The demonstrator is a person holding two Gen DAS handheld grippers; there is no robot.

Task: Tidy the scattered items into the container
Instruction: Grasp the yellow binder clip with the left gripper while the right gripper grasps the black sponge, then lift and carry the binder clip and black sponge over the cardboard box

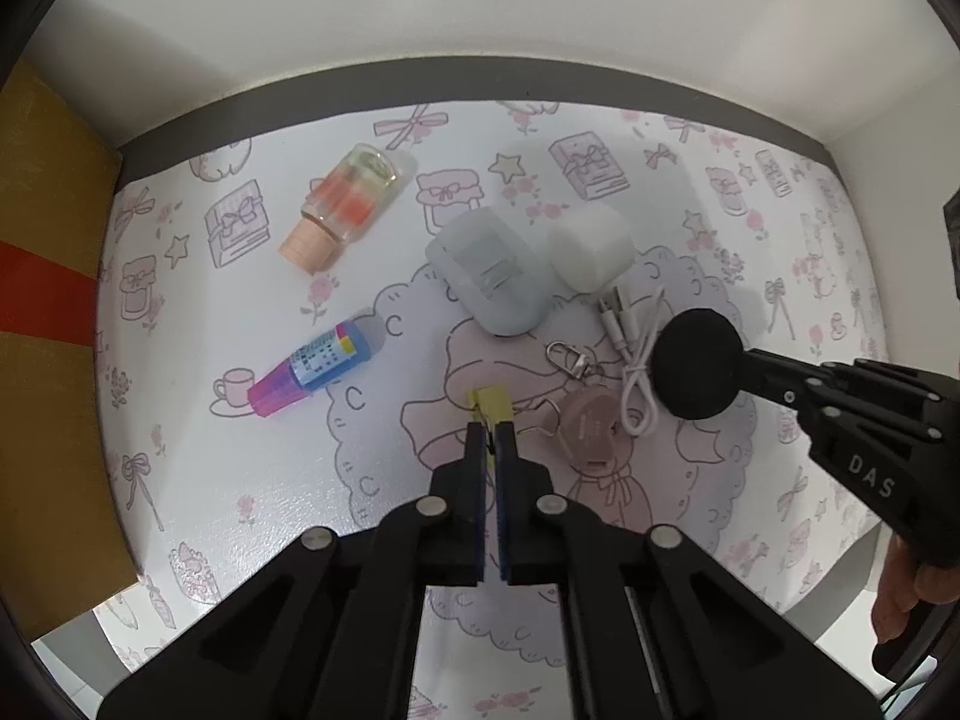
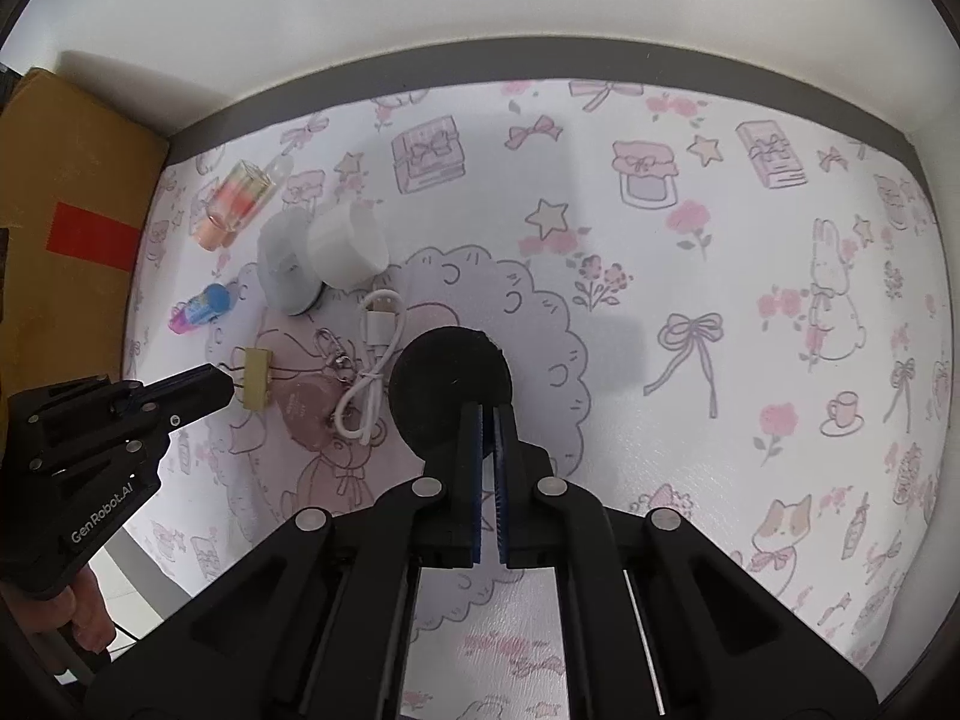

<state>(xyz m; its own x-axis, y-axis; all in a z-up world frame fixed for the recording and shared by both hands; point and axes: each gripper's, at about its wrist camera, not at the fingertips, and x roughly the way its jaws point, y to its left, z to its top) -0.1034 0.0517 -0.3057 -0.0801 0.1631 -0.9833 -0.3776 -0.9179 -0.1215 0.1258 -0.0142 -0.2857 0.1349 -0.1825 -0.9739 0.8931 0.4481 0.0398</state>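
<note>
Left tool (image 1: 491, 441) gripping yellow binder clip (image 1: 491, 405), right tool (image 2: 487, 414) clamped on black disc (image 2: 447, 384), possibly a lid

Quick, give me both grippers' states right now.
Left gripper: shut on the yellow binder clip, gripping its wire handle.
Right gripper: shut on the round black object.

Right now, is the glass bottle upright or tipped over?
Tipped over: the glass bottle lies on its side on the mat, cork cap toward the camera.
</note>
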